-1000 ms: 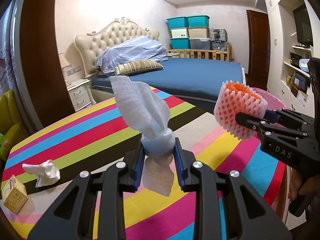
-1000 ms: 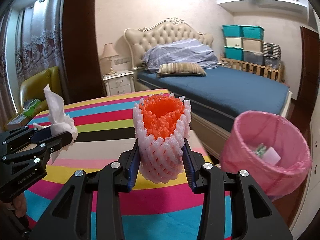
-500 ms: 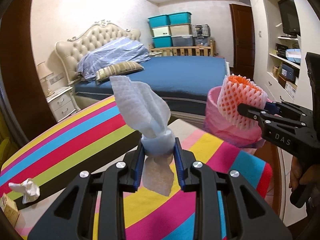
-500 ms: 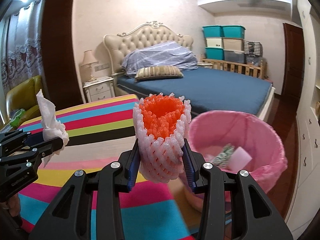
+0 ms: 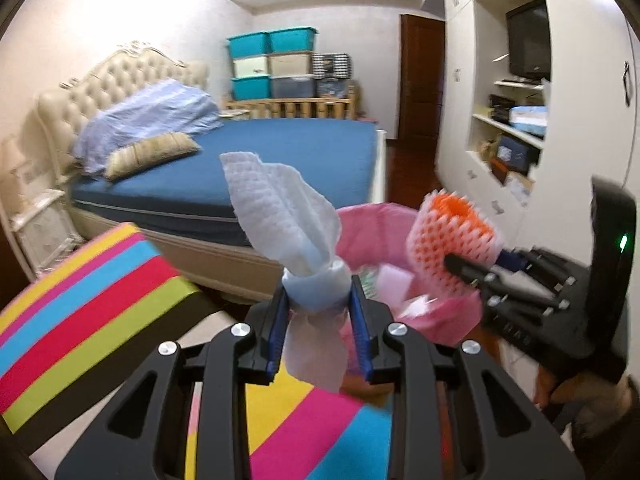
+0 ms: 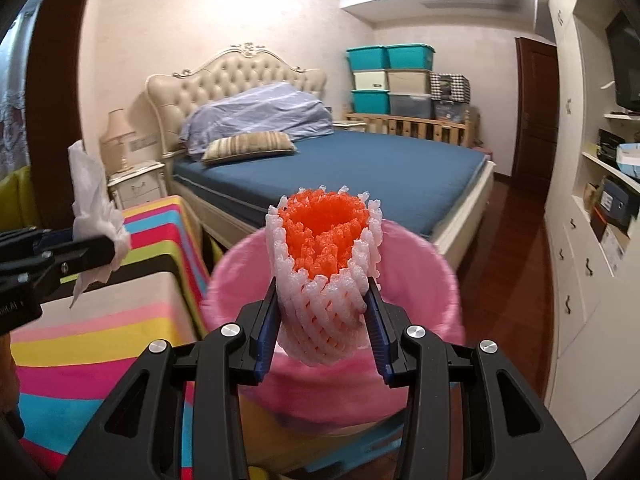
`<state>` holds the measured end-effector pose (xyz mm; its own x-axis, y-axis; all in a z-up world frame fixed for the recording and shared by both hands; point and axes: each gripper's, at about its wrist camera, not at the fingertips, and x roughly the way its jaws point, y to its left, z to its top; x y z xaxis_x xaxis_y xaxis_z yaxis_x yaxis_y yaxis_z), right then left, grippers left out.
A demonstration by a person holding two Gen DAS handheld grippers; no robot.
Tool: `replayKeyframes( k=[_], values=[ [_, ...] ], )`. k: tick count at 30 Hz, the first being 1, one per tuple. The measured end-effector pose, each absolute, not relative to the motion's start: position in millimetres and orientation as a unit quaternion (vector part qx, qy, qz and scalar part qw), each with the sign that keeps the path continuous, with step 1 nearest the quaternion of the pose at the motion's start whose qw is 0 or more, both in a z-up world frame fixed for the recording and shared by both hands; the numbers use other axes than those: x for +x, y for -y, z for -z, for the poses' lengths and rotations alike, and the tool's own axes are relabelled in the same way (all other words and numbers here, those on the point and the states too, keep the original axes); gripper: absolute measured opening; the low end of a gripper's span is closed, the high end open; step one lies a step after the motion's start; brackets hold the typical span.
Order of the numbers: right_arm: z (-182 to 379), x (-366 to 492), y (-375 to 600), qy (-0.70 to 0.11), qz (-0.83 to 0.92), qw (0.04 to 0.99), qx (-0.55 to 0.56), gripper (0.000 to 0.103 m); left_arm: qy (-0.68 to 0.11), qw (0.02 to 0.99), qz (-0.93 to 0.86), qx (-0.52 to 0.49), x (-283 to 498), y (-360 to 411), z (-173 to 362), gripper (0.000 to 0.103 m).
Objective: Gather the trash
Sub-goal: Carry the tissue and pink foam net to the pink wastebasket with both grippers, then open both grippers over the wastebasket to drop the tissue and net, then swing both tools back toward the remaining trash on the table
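Observation:
My left gripper (image 5: 318, 300) is shut on a white paper towel (image 5: 280, 216) and holds it near the table's right edge, just short of the pink trash bin (image 5: 368, 232). My right gripper (image 6: 323, 312) is shut on a pink and orange foam fruit net (image 6: 324, 264) and holds it above the bin's (image 6: 424, 268) opening. The right gripper with the net (image 5: 452, 240) also shows in the left wrist view, over the bin's right rim. The left gripper with the towel (image 6: 94, 216) shows at the left of the right wrist view. Bits of trash (image 5: 394, 284) lie inside the bin.
The striped tablecloth table (image 5: 92, 304) lies to the left and below. A blue bed (image 6: 340, 176) stands behind the bin. White cabinets with shelves (image 6: 600, 208) line the right wall. A nightstand (image 6: 136, 184) stands by the bed.
Both grippers have swung right from over the table toward the bin. The bin now sits directly under the foam net, and the crumpled tissue and box on the table have left the view.

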<state>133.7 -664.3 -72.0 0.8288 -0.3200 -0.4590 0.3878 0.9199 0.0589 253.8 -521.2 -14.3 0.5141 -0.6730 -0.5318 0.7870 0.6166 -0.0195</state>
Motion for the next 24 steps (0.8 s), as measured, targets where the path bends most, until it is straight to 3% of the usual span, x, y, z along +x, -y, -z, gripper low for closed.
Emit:
replayKeyframes(
  k=[9,10,12,14,17,24],
  values=[
    [86,148,694,-0.231,0.202,0.949,0.068,0.043,-0.251,0.850,0.451,0.102,279,606,5,0.033],
    [89,151,696,-0.232,0.201,0.949,0.069,0.045,-0.253,0.850,0.450,0.104,282,613,5,0.037],
    [93,157,697,-0.233,0.204,0.949,0.067,0.052,-0.257,0.853,0.442,0.106,290,627,8,0.054],
    [100,162,698,-0.237,0.196,0.949,0.070,0.056,-0.254,0.858,0.435,0.099,297,634,11,0.079],
    [105,165,702,-0.240,0.199,0.947,0.074,0.070,-0.255,0.864,0.422,0.107,302,627,16,0.084],
    [95,145,696,-0.223,0.209,0.949,0.081,0.075,-0.243,0.884,0.381,0.116,308,572,20,0.098]
  ],
)
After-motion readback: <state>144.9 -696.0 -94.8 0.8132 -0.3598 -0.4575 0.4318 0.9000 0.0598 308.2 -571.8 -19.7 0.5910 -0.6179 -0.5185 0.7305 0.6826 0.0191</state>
